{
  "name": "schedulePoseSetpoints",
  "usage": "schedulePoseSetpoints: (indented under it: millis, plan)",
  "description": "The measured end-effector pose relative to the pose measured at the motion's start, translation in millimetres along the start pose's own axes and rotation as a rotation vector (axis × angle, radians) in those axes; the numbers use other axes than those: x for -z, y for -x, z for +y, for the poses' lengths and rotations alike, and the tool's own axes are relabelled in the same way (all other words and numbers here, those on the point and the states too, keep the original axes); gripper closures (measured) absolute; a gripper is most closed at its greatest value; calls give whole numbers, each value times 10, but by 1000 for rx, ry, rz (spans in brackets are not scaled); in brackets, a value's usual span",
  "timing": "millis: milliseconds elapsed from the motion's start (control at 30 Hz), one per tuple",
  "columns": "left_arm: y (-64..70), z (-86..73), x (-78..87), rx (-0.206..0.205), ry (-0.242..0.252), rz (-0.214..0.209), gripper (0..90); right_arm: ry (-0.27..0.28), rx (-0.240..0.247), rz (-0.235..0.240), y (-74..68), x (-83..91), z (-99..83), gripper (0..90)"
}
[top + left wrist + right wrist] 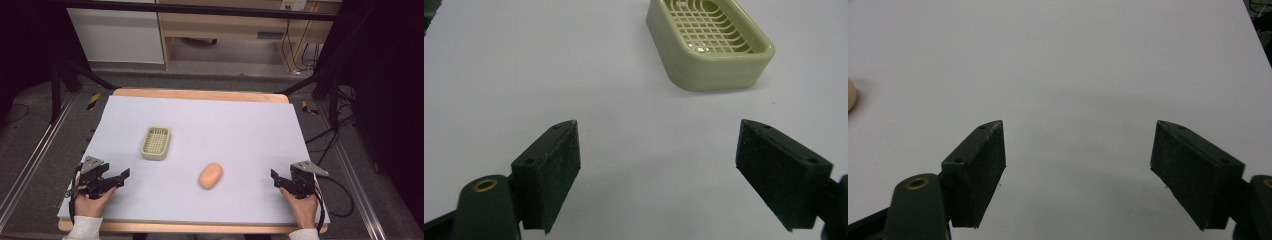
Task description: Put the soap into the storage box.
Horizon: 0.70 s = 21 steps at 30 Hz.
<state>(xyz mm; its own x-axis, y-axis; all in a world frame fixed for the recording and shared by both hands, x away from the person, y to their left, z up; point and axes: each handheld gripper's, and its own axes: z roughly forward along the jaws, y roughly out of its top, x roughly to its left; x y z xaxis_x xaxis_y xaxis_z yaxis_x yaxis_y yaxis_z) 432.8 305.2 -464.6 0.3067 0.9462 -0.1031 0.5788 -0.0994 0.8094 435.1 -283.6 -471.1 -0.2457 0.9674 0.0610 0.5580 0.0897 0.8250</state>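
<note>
Peach soap bar (210,175) lies mid-surface, near the green slotted dish (155,143). Left gripper (121,176) and right gripper (274,176) rest at the near corners, fingers spread apart, empty. Risk: smooth rounded soap may squirt from a pinch.

On my desk (240,125) the soap dish (155,143) sits left of centre, with the soap (210,175) nearer me and to its right, well apart. My left gripper (121,176) rests near the front-left edge, my right gripper (274,178) front-right.
</note>
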Motion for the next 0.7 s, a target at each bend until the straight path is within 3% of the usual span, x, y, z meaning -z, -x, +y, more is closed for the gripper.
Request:
schedulePoseSetpoints:
  millis: [200, 267, 400, 700]
  plan:
    - [52, 20, 8, -22, -7, -11, 194, 2, 3, 17, -32, 55, -29, 211]
    - [84, 24, 9, -22, -9, -16, 203, -18, 45, 9, -95, 44, -51, 219]
    - [111, 35, 22, -30, -10, -19, 209, -34, 75, 22, -145, 28, -68, 223]
    - [216, 65, 17, -52, -7, -38, 213, -37, 85, 41, -191, 43, -77, 223]
